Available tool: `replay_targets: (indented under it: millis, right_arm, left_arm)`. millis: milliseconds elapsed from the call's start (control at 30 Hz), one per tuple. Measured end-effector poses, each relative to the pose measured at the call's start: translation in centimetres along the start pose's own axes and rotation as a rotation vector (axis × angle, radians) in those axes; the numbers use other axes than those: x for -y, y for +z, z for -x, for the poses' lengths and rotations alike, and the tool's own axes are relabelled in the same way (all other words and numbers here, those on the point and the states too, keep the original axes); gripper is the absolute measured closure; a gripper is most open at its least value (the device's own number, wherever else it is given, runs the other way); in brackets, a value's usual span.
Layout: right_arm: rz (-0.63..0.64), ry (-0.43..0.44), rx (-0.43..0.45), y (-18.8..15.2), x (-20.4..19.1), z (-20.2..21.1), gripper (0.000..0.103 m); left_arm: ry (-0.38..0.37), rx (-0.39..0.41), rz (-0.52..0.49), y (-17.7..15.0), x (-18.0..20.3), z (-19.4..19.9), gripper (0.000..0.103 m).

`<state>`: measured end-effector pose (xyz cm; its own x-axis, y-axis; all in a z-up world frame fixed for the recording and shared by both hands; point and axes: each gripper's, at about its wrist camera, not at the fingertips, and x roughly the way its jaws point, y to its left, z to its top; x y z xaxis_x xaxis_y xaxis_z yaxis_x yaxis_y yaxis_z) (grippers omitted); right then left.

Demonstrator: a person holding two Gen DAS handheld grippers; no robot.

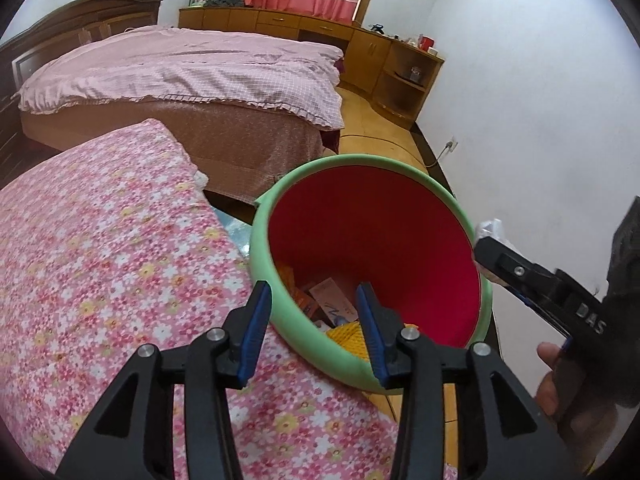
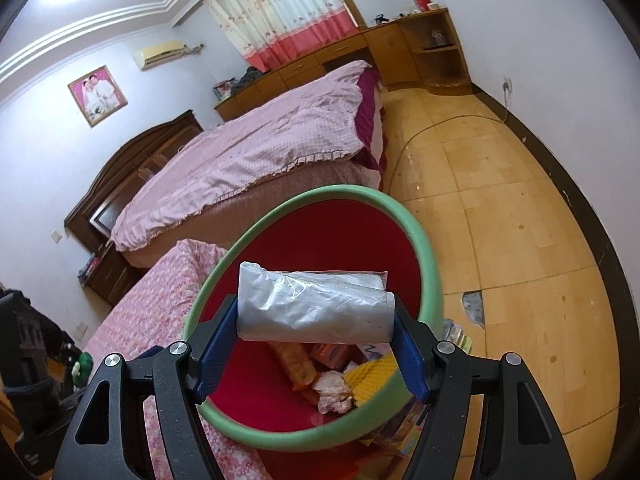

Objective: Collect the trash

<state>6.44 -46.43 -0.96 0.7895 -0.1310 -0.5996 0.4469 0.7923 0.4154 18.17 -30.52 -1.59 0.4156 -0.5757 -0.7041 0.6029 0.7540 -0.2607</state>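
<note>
A trash bin with a green rim [image 1: 280, 208] and red inside stands beside the flowered table; it also shows in the right wrist view [image 2: 430, 264]. Wrappers and yellow mesh lie at its bottom [image 2: 332, 376]. My right gripper [image 2: 316, 344] is shut on a crumpled silver-white plastic wrapper [image 2: 316, 304] and holds it over the bin's opening. In the left wrist view that gripper [image 1: 486, 250] is at the bin's right rim. My left gripper [image 1: 316, 328] is open and empty, its fingers straddling the bin's near rim.
A table with a pink flowered cloth [image 1: 100, 280] lies left of the bin. A bed with a pink quilt [image 1: 180, 68] is behind it. Wooden cabinets [image 1: 360, 40] line the far wall. Tiled floor [image 2: 500, 208] spreads right, with a cable along the wall.
</note>
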Motion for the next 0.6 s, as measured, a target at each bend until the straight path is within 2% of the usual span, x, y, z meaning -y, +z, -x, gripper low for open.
replay_targets:
  millis: [167,267,333,600]
  right_arm:
    - [0.022,0.011,-0.023,0.1,-0.8,-1.1,0.029]
    - [0.030,0.016,-0.030,0.1,-1.1,-1.6,0.023]
    - [0.029,0.015,-0.036,0.1,-1.1,-1.6,0.023]
    - [0.060,0.032,-0.023,-0.6,-2.5,0.5,0.023]
  left_arm:
    - [0.038,0.016,0.016,-0.3,-0.8,1.3,0.059]
    - [0.052,0.021,0.037,-0.5,-1.4,2.0,0.054]
    - [0.060,0.024,0.048,-0.6,-1.7,2.5,0.054]
    - [0.094,0.047,0.081,-1.5,-2.7,5.2,0.054]
